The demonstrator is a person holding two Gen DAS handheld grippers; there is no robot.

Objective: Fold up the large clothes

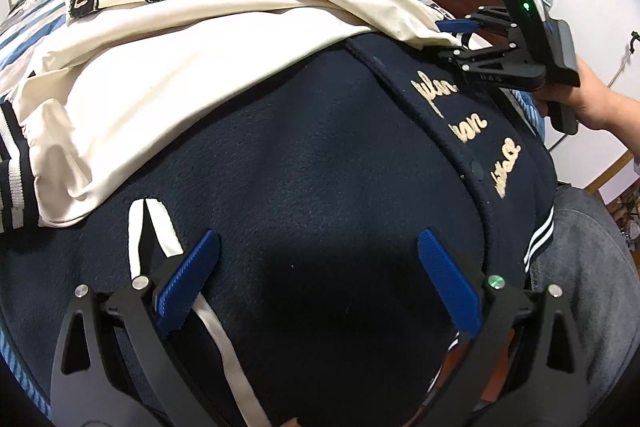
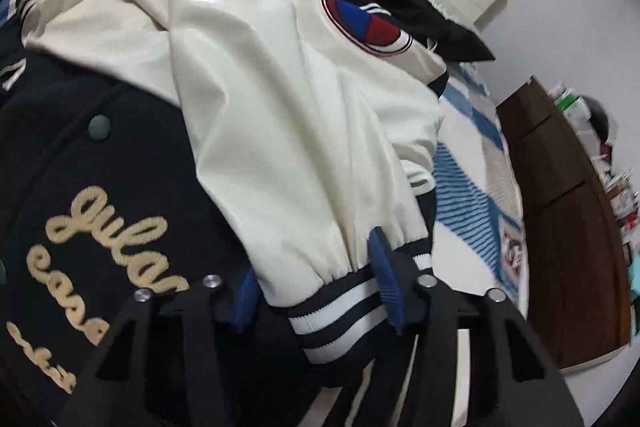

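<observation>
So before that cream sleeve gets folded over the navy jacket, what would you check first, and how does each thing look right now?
1. Right gripper has the striped cuff between its jaws: ok. The pads sit at either side of it.
2. The grip is firm enough to pull: cannot tell.
3. Left gripper is free: ok. It is open over the navy jacket, with nothing between its fingers.
4. Navy jacket lies flat as a base: ok, mostly smooth in the left wrist view.
5. Cream sleeve is free of wrinkles: not ok. It is creased and bunched.
6. Other sleeve already folded in: ok. It lies across the jacket's far side.
</observation>
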